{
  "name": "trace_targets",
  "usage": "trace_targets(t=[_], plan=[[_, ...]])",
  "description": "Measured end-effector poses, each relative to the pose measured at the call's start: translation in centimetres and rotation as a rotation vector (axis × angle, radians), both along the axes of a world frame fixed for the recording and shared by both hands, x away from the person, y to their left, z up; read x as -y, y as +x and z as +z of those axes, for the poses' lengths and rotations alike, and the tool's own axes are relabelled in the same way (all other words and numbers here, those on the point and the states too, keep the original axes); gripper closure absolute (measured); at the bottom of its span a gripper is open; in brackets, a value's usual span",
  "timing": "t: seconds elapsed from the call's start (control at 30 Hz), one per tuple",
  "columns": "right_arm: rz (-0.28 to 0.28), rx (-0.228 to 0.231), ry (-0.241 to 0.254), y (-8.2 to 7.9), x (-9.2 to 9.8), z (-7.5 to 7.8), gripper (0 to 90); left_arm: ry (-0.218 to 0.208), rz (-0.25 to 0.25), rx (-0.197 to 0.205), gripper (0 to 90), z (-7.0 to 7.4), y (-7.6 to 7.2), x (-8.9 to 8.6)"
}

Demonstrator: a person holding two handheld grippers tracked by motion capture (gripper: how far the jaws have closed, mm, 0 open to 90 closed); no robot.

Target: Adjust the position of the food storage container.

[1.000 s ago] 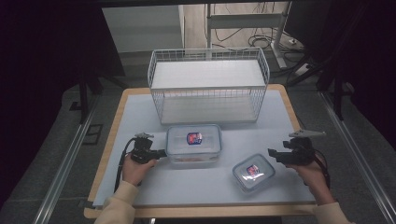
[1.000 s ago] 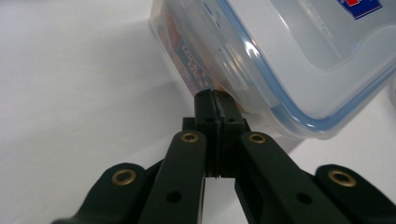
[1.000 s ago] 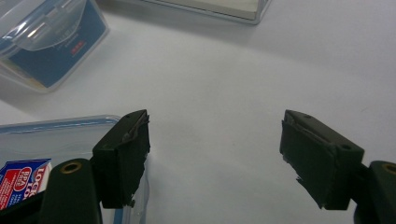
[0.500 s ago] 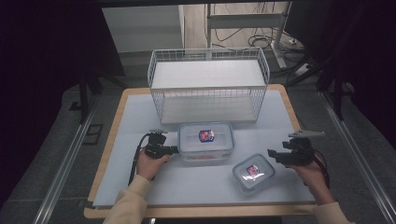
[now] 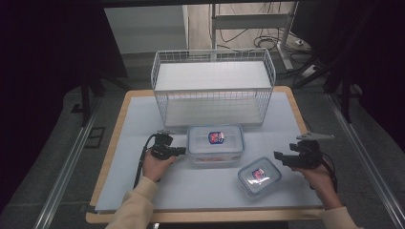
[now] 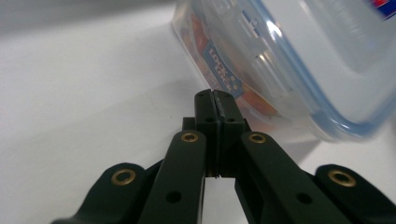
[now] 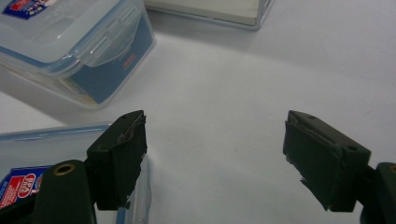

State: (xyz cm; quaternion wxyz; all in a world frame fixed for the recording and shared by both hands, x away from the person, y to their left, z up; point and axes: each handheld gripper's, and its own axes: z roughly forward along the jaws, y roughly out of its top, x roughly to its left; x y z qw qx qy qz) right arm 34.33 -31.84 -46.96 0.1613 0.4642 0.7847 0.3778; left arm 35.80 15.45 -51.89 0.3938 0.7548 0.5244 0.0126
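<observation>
Large container [image 5: 215,143], closed left tongs [image 5: 180,151] touching its left edge, basket [image 5: 213,90] just behind

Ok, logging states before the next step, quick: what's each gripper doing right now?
Left gripper: shut, holding nothing, tips at the big box.
Right gripper: open, empty, beside the small box.

large container [image 5: 215,143] before the wire basket [image 5: 213,88], small container [image 5: 259,176] right of it (nearer the table edge)

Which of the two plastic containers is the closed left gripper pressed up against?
The larger container, just in front of the wire basket; the left gripper meets its side. The smaller container sits apart.
</observation>
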Motion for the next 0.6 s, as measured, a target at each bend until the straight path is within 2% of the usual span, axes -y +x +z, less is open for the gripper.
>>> trace_targets(t=[0.17,0.3,0.43,0.47,0.53,0.6], plan=[[0.013,-0.020,0.051,0.0,-0.1,0.3,20.2,-0.003,0.000,0.043,90.0,1.1,-1.6,-1.0],[0.030,-0.015,0.063,-0.1,-0.5,0.7,20.6,0.018,-0.015,0.070,88.3,1.9,-2.5,-1.5],[0.063,-0.025,0.116,-0.2,-0.5,1.0,20.8,-0.001,-0.020,0.076,84.3,2.3,-2.9,-2.1],[0.067,-0.028,0.117,-0.1,-0.6,1.0,20.8,0.002,-0.014,0.080,80.0,2.5,-3.0,-2.2],[0.076,-0.033,0.111,-0.1,-0.7,0.9,20.9,0.026,0.035,0.088,59.7,2.7,-3.1,-2.1],[0.089,-0.041,0.125,-0.1,-0.8,0.9,20.9,0.042,0.058,0.082,42.2,3.0,-3.1,-2.0]])
